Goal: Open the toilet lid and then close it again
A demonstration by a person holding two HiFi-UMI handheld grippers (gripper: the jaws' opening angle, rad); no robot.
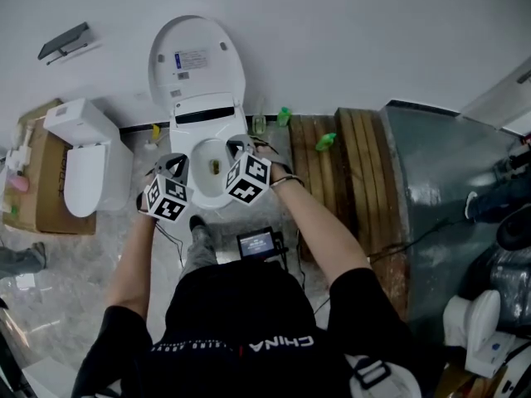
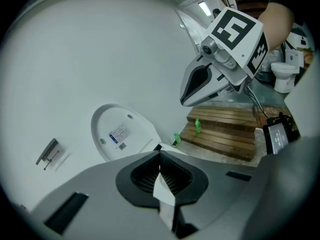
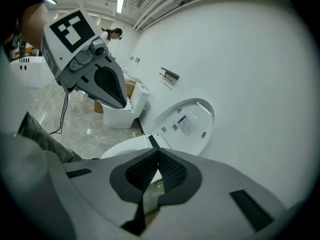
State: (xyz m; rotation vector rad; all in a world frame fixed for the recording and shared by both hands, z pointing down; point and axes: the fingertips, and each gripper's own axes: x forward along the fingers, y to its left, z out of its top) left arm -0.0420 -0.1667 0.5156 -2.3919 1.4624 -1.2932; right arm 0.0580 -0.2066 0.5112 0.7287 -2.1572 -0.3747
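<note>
Toilet lid [image 1: 197, 60] is already up, so what is left of the job, as I judge it, is bringing it down again. On my left gripper [image 2: 160, 156] the fingers [image 2: 145, 176] are pressed together with nothing between them. My right gripper [image 3: 159, 154] is the same: fingers [image 3: 172, 173] shut tight and empty. Both hang side by side over the front of the bowl [image 1: 209, 199], the left one toward its left rim and the right one toward its right, touching nothing that I can see.

From there the lid lies ahead of me and higher, across the open bowl. It is hinged at the back of the bowl and leans on the wall [image 1: 357, 23], its underside with the printed label facing me. Its long axis runs from the hinge up the wall, so the free edge is the farthest and highest part. Along my left fingers it stands up and to the left of the tips; along my right fingers, up and to the right. Neither pair is aimed at it.

In the head view my right tips look slightly farther forward, so I judge that hand the nearer, though not by much. Closing should mean reaching over the bowl to that top edge and drawing it toward me and down.
</note>
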